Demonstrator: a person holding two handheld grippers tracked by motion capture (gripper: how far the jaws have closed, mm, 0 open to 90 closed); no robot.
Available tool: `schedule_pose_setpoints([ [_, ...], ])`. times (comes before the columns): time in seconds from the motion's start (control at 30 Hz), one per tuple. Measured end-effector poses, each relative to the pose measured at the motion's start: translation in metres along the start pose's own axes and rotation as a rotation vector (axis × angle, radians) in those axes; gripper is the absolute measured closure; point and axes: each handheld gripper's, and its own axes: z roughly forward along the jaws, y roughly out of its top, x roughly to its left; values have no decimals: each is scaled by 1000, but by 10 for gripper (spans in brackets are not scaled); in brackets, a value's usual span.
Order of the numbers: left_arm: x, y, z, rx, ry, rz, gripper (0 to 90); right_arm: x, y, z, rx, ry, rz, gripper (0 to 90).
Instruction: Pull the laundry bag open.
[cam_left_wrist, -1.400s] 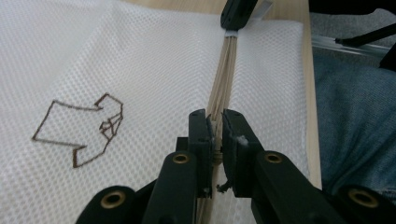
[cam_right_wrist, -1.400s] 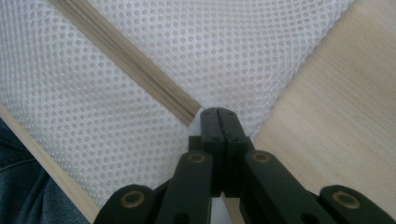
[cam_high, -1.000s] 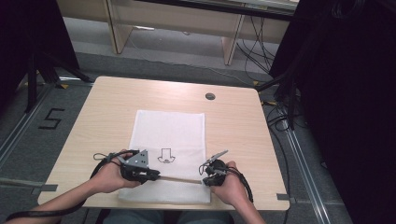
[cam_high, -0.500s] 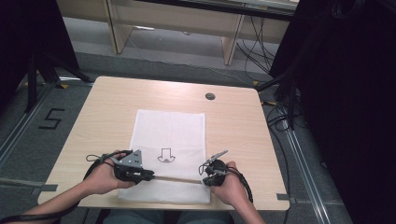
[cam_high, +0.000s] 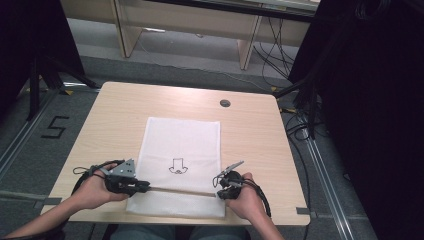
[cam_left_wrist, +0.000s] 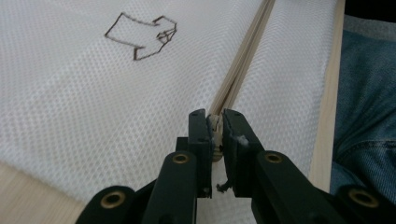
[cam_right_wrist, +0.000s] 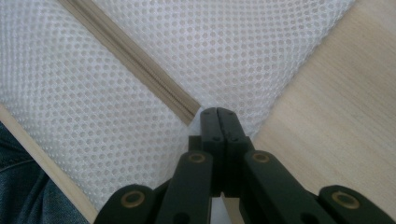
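Note:
A white mesh bag (cam_high: 182, 145) lies flat on the wooden table (cam_high: 250, 125), with a black arrow mark (cam_high: 176, 166) drawn on it. A beige zipper (cam_high: 180, 190) runs across its near end. My left gripper (cam_high: 145, 186) is at the zipper's left part, its jaws shut on the small pale zipper pull (cam_left_wrist: 215, 133); the zipper (cam_left_wrist: 243, 60) stretches away from it. My right gripper (cam_high: 218, 186) sits at the zipper's right end, shut on the bag's mesh (cam_right_wrist: 233, 42) right where the zipper (cam_right_wrist: 130, 56) stops.
A round dark grommet (cam_high: 225, 103) sits in the table's far right. The near table edge (cam_left_wrist: 327, 116) runs just beside the bag, with the person's jeans (cam_left_wrist: 369, 93) below it. Bare wood (cam_right_wrist: 336, 107) lies to the bag's right.
My left gripper has slid to the left along the zipper with the pull in it, so a longer stretch of zipper shows between the two grippers. The right gripper has stayed put.

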Motion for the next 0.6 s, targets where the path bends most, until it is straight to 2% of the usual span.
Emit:
schedule_pose_setpoints([
  [0.03, 1, -4, -4, 2, 9, -9, 821, 0, 0, 0, 1, -1, 3, 900],
  [0.1, 3, -10, -9, -16, -9, -63, 821, 0, 0, 0, 0, -1, 3, 900],
  [0.13, 3, -11, -11, 10, 19, -24, 821, 0, 0, 0, 2, -1, 4, 900],
  [0.17, 4, -15, -15, 25, 49, -16, 821, 0, 0, 0, 1, -2, 3, 900],
  [0.2, 5, -19, -17, 17, 49, -44, 821, 0, 0, 0, 1, -1, 4, 900],
  [0.27, 9, -27, -23, 55, 81, -35, 821, 0, 0, 0, 1, -2, 4, 900],
  [0.3, 9, -31, -26, 68, 86, -44, 821, 0, -1, -1, 8, -2, 19, 900],
  [0.37, 12, -38, -31, 100, 123, -32, 821, 0, -1, -1, 13, -2, 29, 900],
  [0.4, 13, -42, -34, 56, 99, -91, 820, 1, -1, -1, 12, 5, 38, 900],
  [0.43, 14, -42, -35, 46, 97, -100, 820, 0, -1, -1, 10, 1, 22, 900],
  [0.5, 12, -42, -34, 67, 105, -81, 820, 0, -1, -1, 12, -2, 25, 900],
  [0.53, 12, -41, -32, 85, 100, -61, 820, 2, -1, -1, 22, 2, 49, 900],
  [0.57, 11, -41, -32, 90, 107, -63, 819, 3, -1, -2, 28, 3, 60, 900],
  [0.6, 11, -41, -31, 83, 108, -71, 819, 1, -1, -1, 11, 4, 35, 900],
])
